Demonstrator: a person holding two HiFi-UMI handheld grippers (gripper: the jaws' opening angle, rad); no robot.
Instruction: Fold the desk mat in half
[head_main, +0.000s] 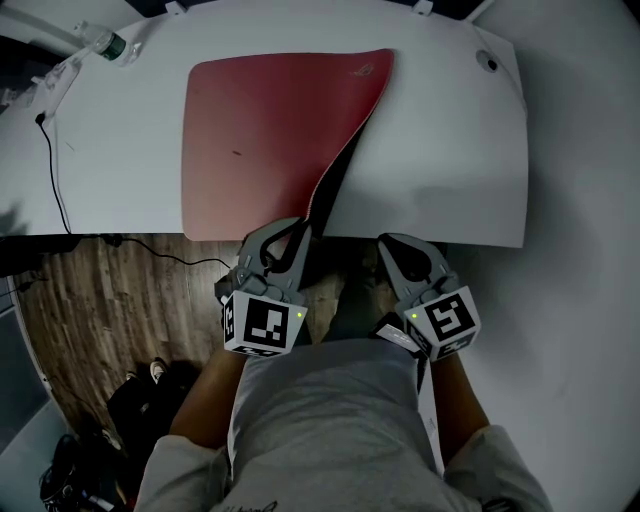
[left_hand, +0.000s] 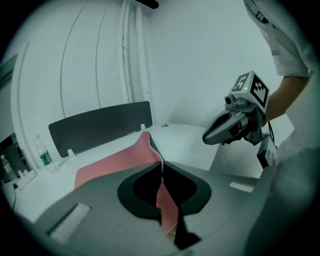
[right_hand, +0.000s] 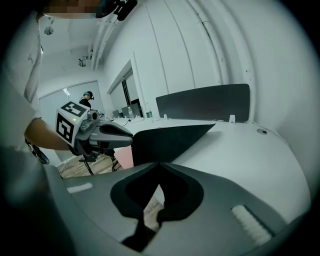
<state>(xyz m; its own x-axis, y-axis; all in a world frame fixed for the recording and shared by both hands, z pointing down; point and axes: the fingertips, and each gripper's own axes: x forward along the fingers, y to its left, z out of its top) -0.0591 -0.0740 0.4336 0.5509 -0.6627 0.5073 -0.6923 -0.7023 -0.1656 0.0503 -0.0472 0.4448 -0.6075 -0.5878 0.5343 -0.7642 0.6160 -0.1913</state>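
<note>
Red desk mat (head_main: 255, 140) on white counter (head_main: 440, 150), right side peeled up, black underside showing. Near corner pinched in L gripper (head_main: 300, 228) at counter's front edge. R gripper (head_main: 395, 243) just beside, jaws pressed together, empty.

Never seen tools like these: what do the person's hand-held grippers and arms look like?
The left hand-held gripper and right hand-held gripper are grey with curved jaws, black inside. Each carries a white cube of black square markers with a green light. The person wears a light grey short-sleeved shirt.
</note>
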